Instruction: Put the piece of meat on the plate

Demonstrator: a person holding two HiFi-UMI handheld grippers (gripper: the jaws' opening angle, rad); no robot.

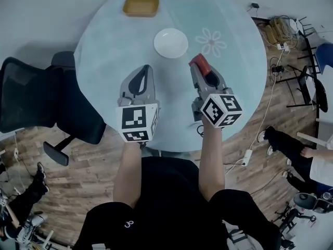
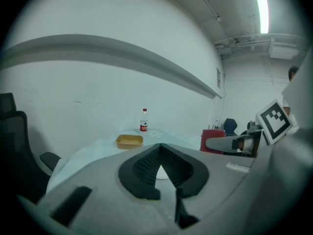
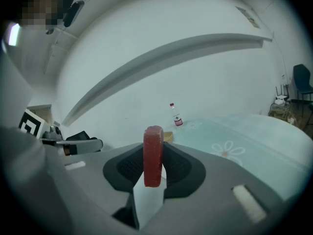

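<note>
Closest to us are our two arms, each with a tool. Each tool has a cube with black and white squares on its back.

The left tool is closed. Its two tips meet and there is nothing between them. It hangs over the near part of the tabletop. Through the little gap behind its tips we see something white, maybe the plate, but that view is too poor to be sure.

The right tool is beside it, and the two are apart. This tool is closed on the meat. The meat is a flat red piece that stands on its edge between the two pads. Its top sticks up above the jaws. It is up in the air and does not touch the tabletop.

A bit farther on is the plate. It is white and round, with nothing on it. The meat is near the plate, on its right and closer to us, not on it.

Past the plate is a yellow dish. At the far edge of the tabletop stands a bottle with a red cap.

A black chair stands on the left, beside the tabletop.
</note>
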